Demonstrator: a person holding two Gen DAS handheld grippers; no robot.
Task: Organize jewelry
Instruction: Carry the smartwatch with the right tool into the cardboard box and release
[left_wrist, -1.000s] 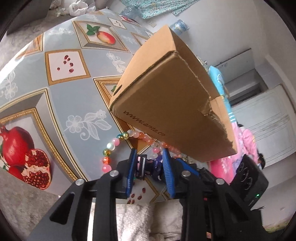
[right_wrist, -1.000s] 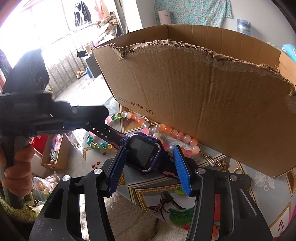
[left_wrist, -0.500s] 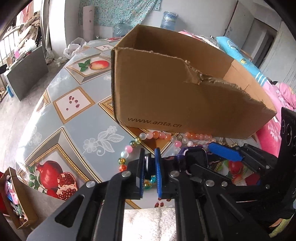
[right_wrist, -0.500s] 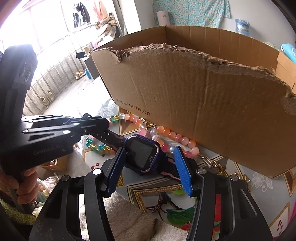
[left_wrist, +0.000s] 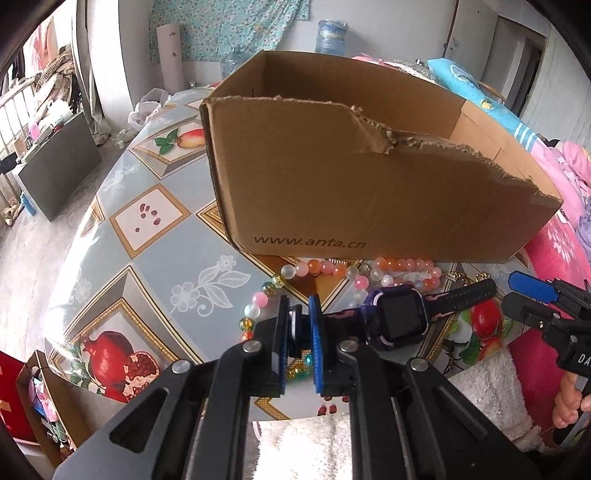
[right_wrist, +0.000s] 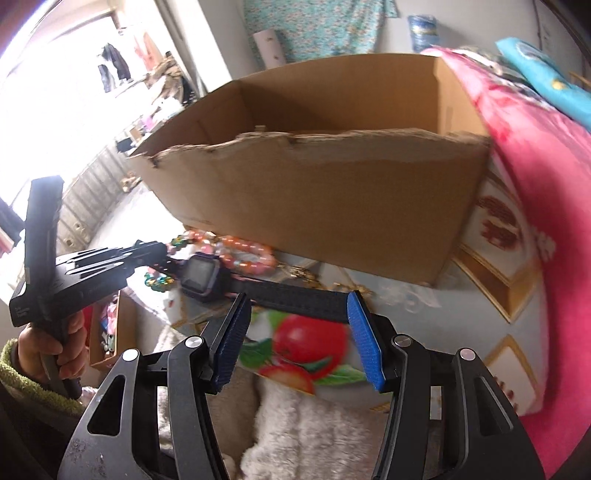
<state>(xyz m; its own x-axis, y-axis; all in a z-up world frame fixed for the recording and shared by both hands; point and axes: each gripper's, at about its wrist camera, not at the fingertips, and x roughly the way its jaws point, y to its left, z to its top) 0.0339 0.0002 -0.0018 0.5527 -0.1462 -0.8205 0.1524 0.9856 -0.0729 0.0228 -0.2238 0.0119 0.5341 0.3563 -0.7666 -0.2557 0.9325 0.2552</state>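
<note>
Fruit pictures and gold squares covered the worktop (left_wrist: 155, 266), and a cluttered room with a flowered cloth on the wall stood behind it.

A purple watch (left_wrist: 400, 315) with a dark screen sat near the front edge of the worktop. One end of its black strap (left_wrist: 463, 293) reached out toward the right edge, and the other end ran toward the left hand-held gripper (left_wrist: 298, 328). That hand-held gripper was clenched tight on the strap end, with its blue pads (left_wrist: 315, 332) pressed on it. In the right wrist view the watch (right_wrist: 201, 271) hung out from the left hand-held gripper (right_wrist: 162, 254), and the long strap (right_wrist: 295, 297) stretched across toward the right hand-held gripper (right_wrist: 297, 325).

The right hand-held gripper stood released, with its blue pads (right_wrist: 364, 341) wide apart. The strap tip lay close by those pads, but I cannot tell if it touched them. A hand (right_wrist: 55, 345) in a green fuzzy sleeve (right_wrist: 27, 384) held the left handle.

A string of pink, orange and clear beads (left_wrist: 369, 271) lay just behind the watch, right against the foot of a big brown cardboard box (left_wrist: 354, 192). The box was open on top with a torn front wall, and stood at the middle of the worktop. A white fluffy cloth (left_wrist: 306, 443) hung at the front edge. Pink bedding (right_wrist: 535, 206) lay past the right edge.
</note>
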